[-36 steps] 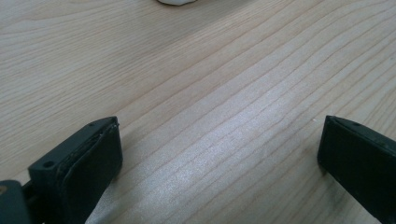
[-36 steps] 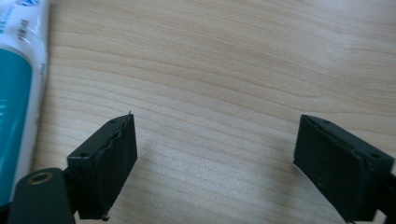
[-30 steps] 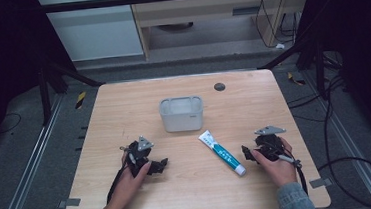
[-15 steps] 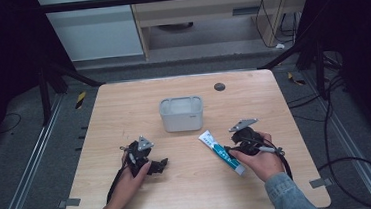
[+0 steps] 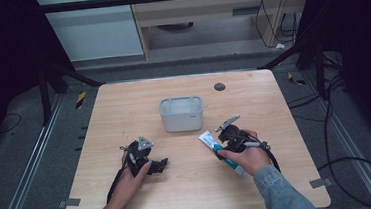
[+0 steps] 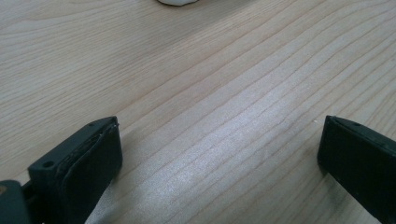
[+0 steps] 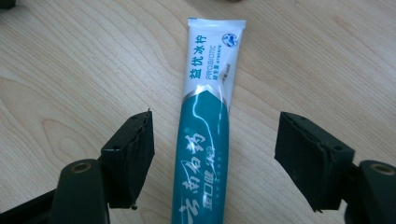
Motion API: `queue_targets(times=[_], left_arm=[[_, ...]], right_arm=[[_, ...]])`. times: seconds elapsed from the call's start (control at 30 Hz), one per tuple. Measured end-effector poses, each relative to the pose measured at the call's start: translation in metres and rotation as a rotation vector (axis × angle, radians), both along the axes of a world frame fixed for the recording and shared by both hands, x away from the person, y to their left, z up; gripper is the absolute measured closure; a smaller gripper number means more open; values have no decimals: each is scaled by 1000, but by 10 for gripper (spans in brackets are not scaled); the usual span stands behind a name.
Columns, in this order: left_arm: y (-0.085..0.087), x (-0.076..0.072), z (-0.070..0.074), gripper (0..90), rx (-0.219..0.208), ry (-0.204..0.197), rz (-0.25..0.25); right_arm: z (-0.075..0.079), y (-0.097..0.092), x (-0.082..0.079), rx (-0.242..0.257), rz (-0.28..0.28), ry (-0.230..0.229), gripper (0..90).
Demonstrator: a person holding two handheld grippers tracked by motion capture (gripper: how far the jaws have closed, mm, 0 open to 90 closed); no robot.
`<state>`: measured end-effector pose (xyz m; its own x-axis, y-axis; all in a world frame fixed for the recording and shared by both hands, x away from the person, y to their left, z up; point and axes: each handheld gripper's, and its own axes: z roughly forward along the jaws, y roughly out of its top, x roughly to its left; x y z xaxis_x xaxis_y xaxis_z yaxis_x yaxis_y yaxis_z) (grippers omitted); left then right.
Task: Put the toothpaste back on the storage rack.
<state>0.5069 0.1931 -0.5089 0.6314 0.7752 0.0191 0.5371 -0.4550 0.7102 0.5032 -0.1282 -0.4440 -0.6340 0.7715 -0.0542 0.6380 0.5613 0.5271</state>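
The right tool [image 7: 215, 158] hangs over the toothpaste tube [image 7: 208, 135], which lies flat on the wooden counter [image 5: 123, 109]; its jaws stand apart, one on each side of the tube's teal part, neither touching it, and they have just been opening; the tube's white crimped end points away from the tool, toward the grey tub [image 5: 181, 113] just beyond it; the left tool [image 6: 219, 158] sits low over bare counter, jaws wide apart with nothing between them, well apart from the right tool and the tube
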Motion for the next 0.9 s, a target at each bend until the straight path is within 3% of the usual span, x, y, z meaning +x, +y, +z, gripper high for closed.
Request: queue_targets(times=[0.3, 0.67, 0.9], left_arm=[[0, 0, 0, 0, 0, 0, 0], [0, 0, 0, 0, 0, 0, 0], [0, 0, 0, 0, 0, 0, 0]], right_arm=[[-2, 12, 10, -34, 29, 40, 357], [-12, 17, 14, -62, 38, 94, 388], [-21, 21, 25, -66, 6, 132, 431]])
